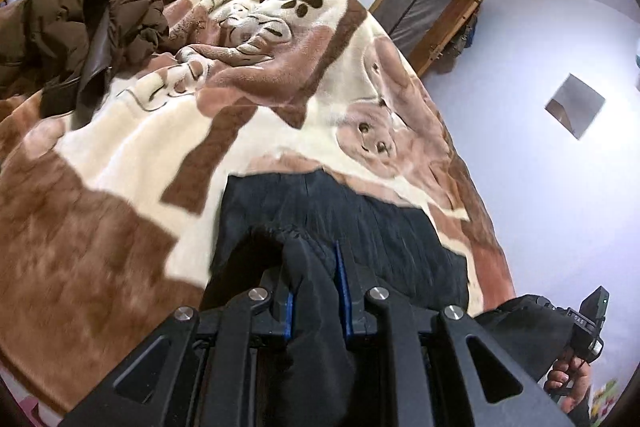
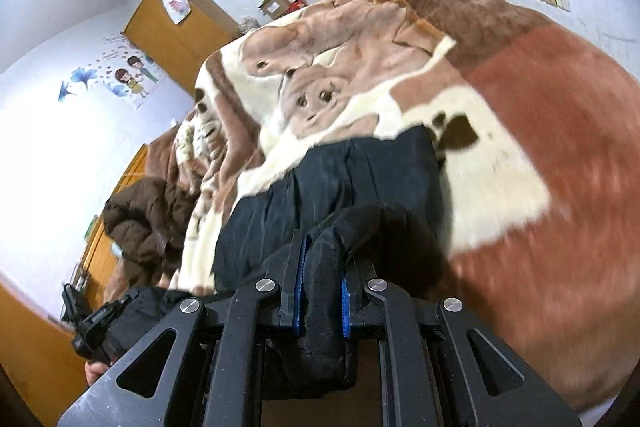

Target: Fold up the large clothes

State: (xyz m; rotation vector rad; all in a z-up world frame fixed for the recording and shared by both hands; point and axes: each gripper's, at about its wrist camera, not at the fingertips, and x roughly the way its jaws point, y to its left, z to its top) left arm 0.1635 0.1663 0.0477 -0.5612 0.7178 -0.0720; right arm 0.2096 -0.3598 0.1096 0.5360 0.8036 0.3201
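Black garment (image 1: pixel 360 227), dark and finely creased, pinched at its near edge by both grippers and stretched away over the bed. Left gripper (image 1: pixel 316 291) nearly closed, blue pads (image 1: pixel 343 291) clamped on a bunched fold of the black cloth at 6 o'clock of the left wrist view. Right gripper (image 2: pixel 322 301) likewise nearly closed, blue pads (image 2: pixel 299 301) squeezing a thick roll of the same cloth at 6 o'clock of the right wrist view. Seen at 4 o'clock in the left view: the other gripper, held in a hand (image 1: pixel 568 379). Seen at 8 o'clock in the right view: the left unit, with a hand (image 2: pixel 96 371) partly showing under it. Beyond the grippers, garment spread flat on a plush bear-print blanket (image 1: pixel 120 155), brown, cream and pink, covering the bed. Farther off, at 10 o'clock in the left view, a brown puffer jacket (image 1: pixel 80 7) heaped on the blanket, well apart from the black cloth; same jacket (image 2: pixel 144 223) at 9 o'clock in the right view. Farthest back: wooden wardrobe (image 2: pixel 180 27), cartoon wall sticker (image 2: pixel 128 75), wood-framed door (image 1: pixel 424 7), white walls.
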